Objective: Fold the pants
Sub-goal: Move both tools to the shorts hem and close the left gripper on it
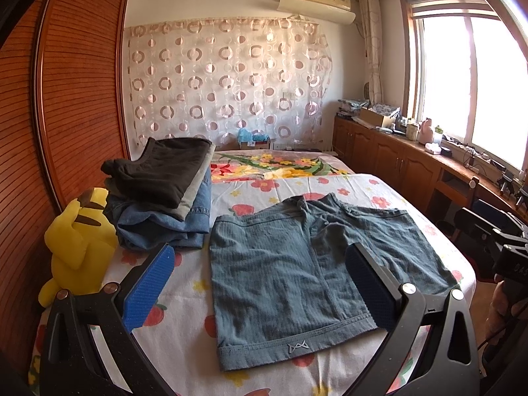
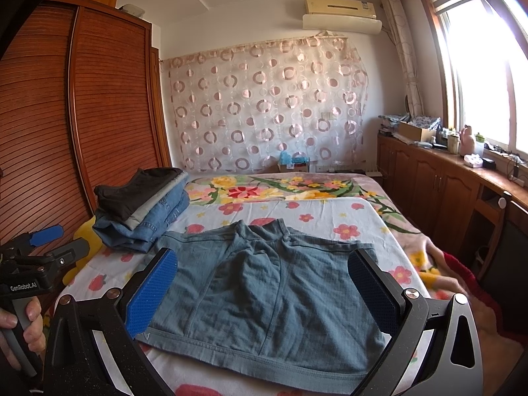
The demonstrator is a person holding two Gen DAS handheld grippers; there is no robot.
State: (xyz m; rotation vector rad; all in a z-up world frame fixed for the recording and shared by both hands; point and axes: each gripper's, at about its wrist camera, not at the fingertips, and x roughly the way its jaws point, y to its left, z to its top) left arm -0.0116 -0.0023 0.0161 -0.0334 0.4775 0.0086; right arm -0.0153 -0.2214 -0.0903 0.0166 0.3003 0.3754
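Shorts [image 1: 297,264], blue-grey, lie spread flat on the flowered bed [image 1: 184,300], waistband nearest me, legs pointing away. In the left wrist view my left gripper [image 1: 260,283] hovers above the waistband end with its jaws wide apart, holding nothing; its left pad [image 1: 148,287] hangs over bare sheet just beside the shorts' left edge, and a stack [image 1: 165,194] of folded clothes sits near that edge. In the right wrist view my right gripper [image 2: 264,293] also hovers with jaws wide apart and empty, framing the waistband, and the shorts [image 2: 264,283] look smooth apart from creases at the crotch. I judge no fold is made yet. To do it well, I would pinch both layers at one side's waistband and hem corners, lift low, and lay that side evenly over the other.
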